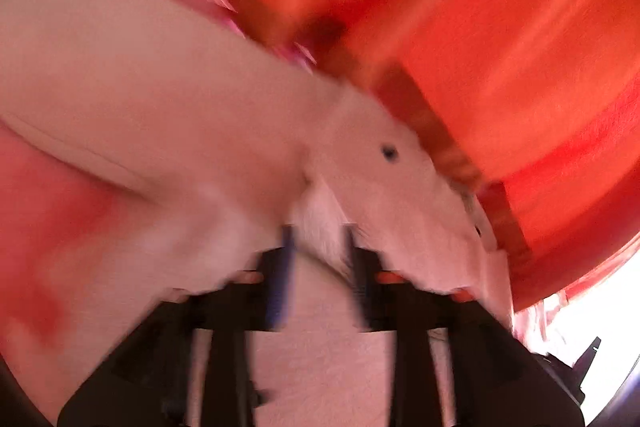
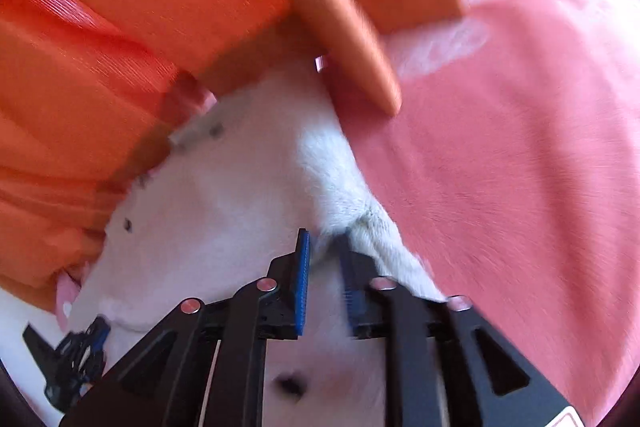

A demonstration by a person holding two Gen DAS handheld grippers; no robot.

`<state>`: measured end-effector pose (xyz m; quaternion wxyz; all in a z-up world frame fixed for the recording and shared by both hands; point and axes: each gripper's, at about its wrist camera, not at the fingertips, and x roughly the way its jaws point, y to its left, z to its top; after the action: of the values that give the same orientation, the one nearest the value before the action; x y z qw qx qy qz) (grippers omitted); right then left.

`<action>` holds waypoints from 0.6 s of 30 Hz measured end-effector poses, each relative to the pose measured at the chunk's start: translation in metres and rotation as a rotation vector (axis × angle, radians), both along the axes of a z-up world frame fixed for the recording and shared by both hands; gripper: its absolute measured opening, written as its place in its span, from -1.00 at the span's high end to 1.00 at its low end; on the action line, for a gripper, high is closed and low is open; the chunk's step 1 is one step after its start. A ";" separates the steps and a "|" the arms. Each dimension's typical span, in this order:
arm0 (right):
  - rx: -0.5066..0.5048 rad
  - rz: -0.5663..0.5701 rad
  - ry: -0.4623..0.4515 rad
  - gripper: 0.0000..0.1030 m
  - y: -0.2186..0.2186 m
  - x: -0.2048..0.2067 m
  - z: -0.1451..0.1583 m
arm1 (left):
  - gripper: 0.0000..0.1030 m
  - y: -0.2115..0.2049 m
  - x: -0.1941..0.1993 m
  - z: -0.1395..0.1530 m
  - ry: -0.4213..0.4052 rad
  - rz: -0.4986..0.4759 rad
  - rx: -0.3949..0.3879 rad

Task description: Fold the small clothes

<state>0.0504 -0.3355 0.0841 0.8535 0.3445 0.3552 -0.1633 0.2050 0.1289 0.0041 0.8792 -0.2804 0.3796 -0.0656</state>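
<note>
Both grippers pinch the white fleece garment [image 2: 224, 211]: the left gripper [image 1: 318, 247] and right gripper [image 2: 326, 255] each clamp a bunched edge, lifted over the pink cloth [image 2: 520, 167]. Folding looks barely begun; no finished fold shows.

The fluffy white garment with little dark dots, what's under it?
In the right wrist view, the fluffy white garment lies on a pink cloth surface. Orange fabric sits behind it. Anything directly beneath is covered.

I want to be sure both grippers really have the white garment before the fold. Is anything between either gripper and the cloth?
Nothing visible. The left gripper pinches a bunch of the white garment directly between its fingers, and the right gripper grips a fold of it too. The orange fabric lies beyond.
</note>
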 end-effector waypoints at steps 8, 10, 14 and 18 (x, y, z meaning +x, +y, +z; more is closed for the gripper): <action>-0.140 0.204 -0.081 0.38 0.089 -0.012 0.030 | -0.57 0.217 -0.038 -0.007 0.093 0.529 -0.012; -0.190 0.253 -0.061 0.37 0.105 -0.008 0.029 | -0.56 0.262 -0.038 -0.013 0.131 0.617 -0.002; -0.216 0.303 -0.045 0.29 0.117 -0.009 0.023 | -0.47 0.312 -0.029 -0.026 0.157 0.697 -0.046; -0.228 0.314 -0.024 0.26 0.121 -0.005 0.017 | 0.72 0.322 -0.008 -0.033 0.165 0.660 -0.074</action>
<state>0.0457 -0.2144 0.1011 0.9062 0.1881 0.3735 -0.0633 0.1968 0.4507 -0.0284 0.8086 -0.4242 0.3355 0.2316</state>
